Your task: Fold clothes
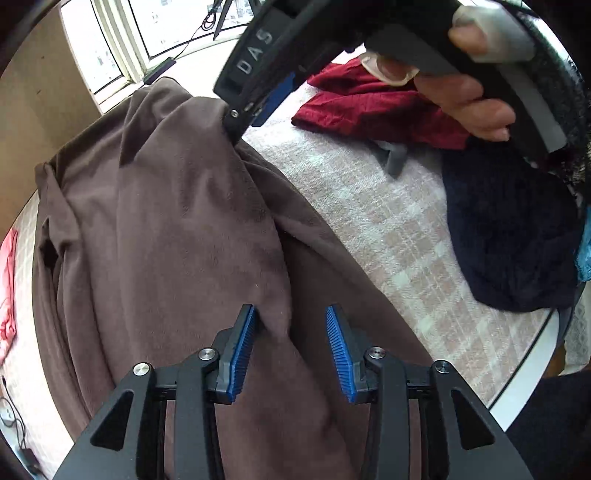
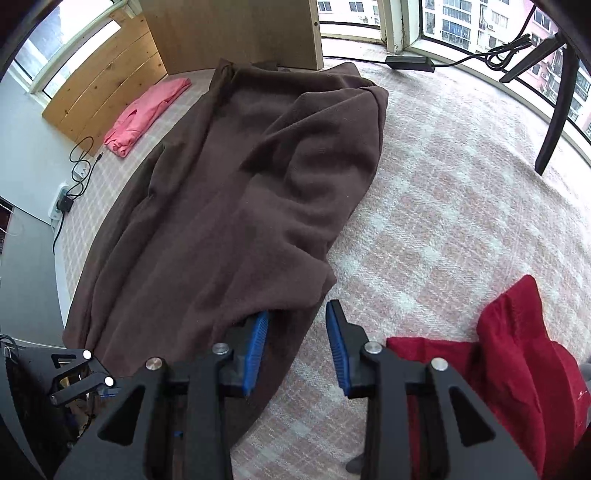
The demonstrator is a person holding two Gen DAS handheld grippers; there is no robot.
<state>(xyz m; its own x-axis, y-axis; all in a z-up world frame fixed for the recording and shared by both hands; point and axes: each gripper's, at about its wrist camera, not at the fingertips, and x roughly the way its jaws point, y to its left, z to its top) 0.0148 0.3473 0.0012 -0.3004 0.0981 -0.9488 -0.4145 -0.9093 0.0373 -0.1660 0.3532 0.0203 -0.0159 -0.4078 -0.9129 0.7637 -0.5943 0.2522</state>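
Left wrist view has the left gripper (image 1: pixel 290 347) pointing down at the brown garment (image 1: pixel 166 221), jaws parted with a clear gap, and a soft ridge of the brown fabric runs up between the blue pads (image 1: pixel 242 354) without either pad actually pinching it, so nothing's gripped there. Same view also catches the right gripper (image 1: pixel 236 122) up top with a hand (image 1: pixel 465 96) wrapped around its handle; its tip sits right at a bunched fold of the brown cloth, but the fingers are buried enough that you can't read them from this angle. Right wrist view sorts that out: the right gripper (image 2: pixel 297 343) has its jaws apart too, the left pad tucked just under the garment's near corner and the other pad over bare checked bedspread (image 2: pixel 443 221). No squeeze on the cloth as far as I can see. The brown garment lies lengthwise on the bedspread, roughly doubled over, stretching away from both grippers toward a wooden board (image 2: pixel 229 33). A red garment (image 2: pixel 517 350) sits just right of the right gripper, a pink one (image 2: pixel 144 114) lies well off by the far edge, and a dark navy pile (image 1: pixel 509 236) is partly cut off at the frame edge.
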